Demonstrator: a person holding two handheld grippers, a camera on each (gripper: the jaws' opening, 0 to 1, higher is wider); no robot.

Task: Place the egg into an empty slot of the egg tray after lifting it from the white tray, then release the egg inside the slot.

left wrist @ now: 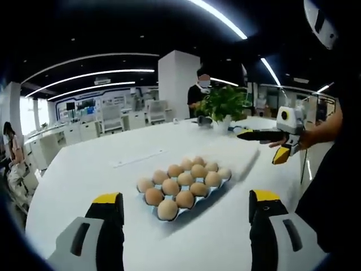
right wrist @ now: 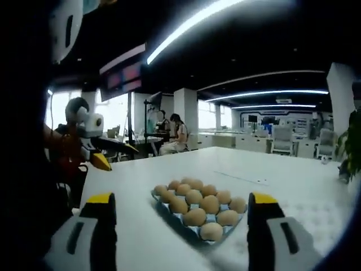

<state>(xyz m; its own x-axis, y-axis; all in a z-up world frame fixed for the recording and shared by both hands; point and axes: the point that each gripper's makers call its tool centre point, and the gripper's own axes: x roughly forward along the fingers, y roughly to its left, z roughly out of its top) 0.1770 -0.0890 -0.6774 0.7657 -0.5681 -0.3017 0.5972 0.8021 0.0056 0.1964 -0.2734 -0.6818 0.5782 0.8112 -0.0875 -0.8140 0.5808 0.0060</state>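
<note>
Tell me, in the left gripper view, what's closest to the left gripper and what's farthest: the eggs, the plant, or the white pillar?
1. The egg tray with its eggs, on the white table just ahead of the left gripper.
2. The potted plant, at the table's far edge, up and right.
3. The white pillar, behind the table.

Egg tray (left wrist: 183,183) sits mid-table (left wrist: 101,175) — potted plant (left wrist: 224,107) behind it.
</note>
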